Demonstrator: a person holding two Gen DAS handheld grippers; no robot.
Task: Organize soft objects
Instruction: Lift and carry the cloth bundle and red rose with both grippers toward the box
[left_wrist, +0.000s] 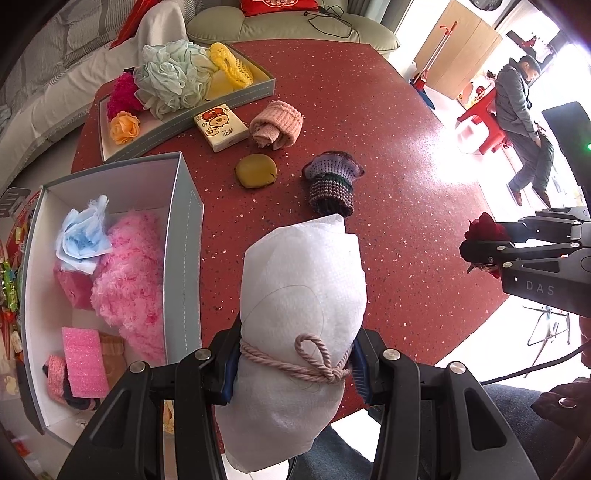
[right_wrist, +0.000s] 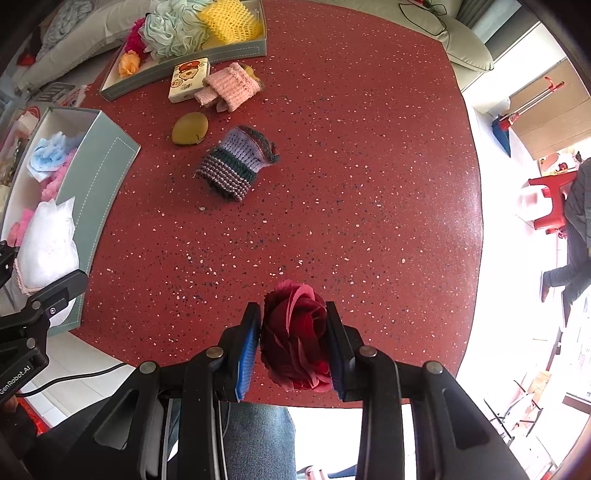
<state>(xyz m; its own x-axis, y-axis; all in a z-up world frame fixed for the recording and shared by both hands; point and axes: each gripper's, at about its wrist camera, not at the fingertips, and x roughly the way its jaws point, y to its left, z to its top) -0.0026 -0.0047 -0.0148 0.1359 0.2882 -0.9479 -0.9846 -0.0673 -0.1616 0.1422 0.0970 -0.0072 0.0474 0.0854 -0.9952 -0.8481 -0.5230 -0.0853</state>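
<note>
Between the 2 blue pads of the left gripper (left_wrist: 291, 363) sits a white cloth bundle (left_wrist: 303, 295), clamped at its waist where a pink cord (left_wrist: 314, 360) is tied in a bow; it juts ahead over the red table (left_wrist: 388, 147), with the open grey box (left_wrist: 184, 229) just to the gripper's left. Off to its right, the right gripper (right_wrist: 293, 343) clenches a dark red fabric rose (right_wrist: 295, 332), its layered petals filling the gap.

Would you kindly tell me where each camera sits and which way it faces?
Left wrist: on the left gripper, looking down at a white bundle it grips, by the box; denim leg below.
Right wrist: on the right gripper, looking down at the rose it grips.
Shared: red table, knit sock.
</note>
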